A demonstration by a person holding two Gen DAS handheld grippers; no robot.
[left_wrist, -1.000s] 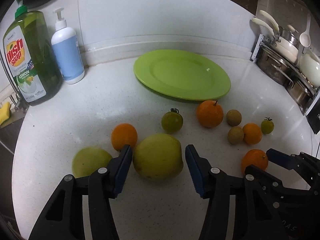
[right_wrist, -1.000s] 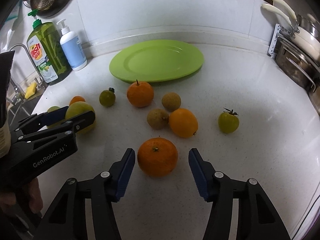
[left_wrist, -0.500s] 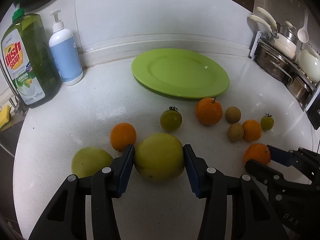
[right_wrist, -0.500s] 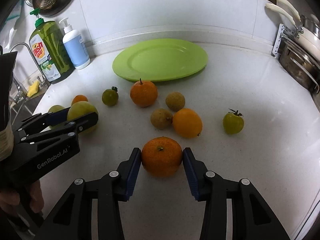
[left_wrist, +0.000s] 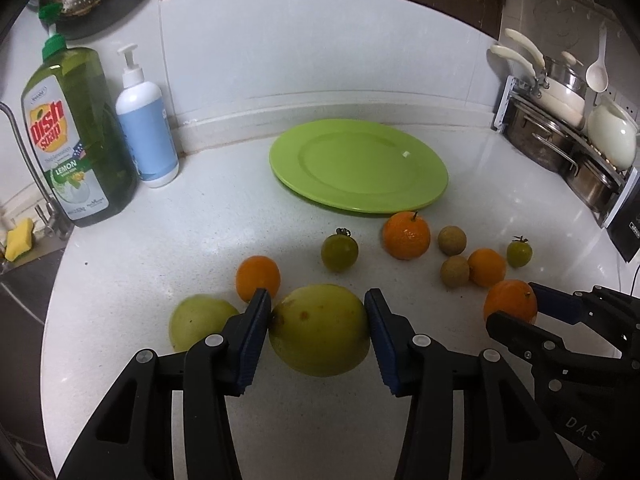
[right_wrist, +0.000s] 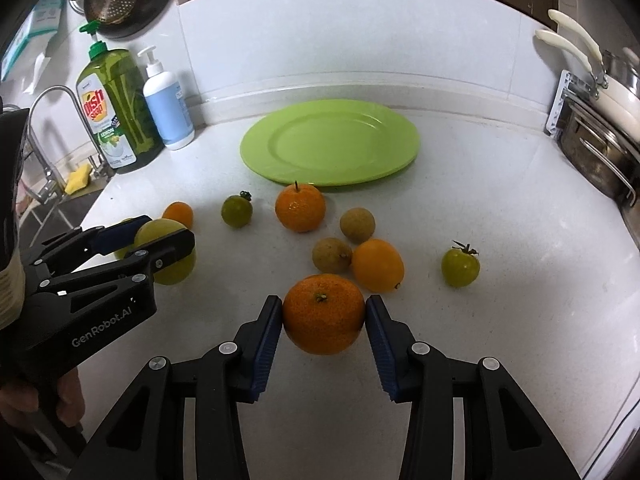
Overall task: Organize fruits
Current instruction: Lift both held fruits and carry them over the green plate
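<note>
The left claw [left_wrist: 318, 312] is closed on a big yellow-green fruit [left_wrist: 319, 330], both blue pads pressing its sides, and the fruit sits on the white tabletop [left_wrist: 200, 220] near the front edge. Just behind the left pad is a small orange [left_wrist: 258, 278], and to the left of the claw lies a pale green fruit [left_wrist: 198, 320]. The right claw [right_wrist: 324, 316] grips a tangerine [right_wrist: 323, 314] in the same way, the pads touching it on both sides; it also rests on the tabletop. Behind it a lemon-shaped orange fruit [right_wrist: 378, 265] touches a brown round fruit [right_wrist: 332, 255], with a second brown one [right_wrist: 357, 219] just beyond. A green tomato [right_wrist: 460, 266] stands apart at the right, another green tomato [right_wrist: 237, 210] is at the left, and a stemmed tangerine [right_wrist: 300, 208] sits just in front of the green plate [right_wrist: 330, 142]. The plate holds nothing. At the back left stand a dish soap bottle [left_wrist: 78, 136] and a pump bottle [left_wrist: 146, 124]. A hand [right_wrist: 60, 404] holds the left claw's handle.
</note>
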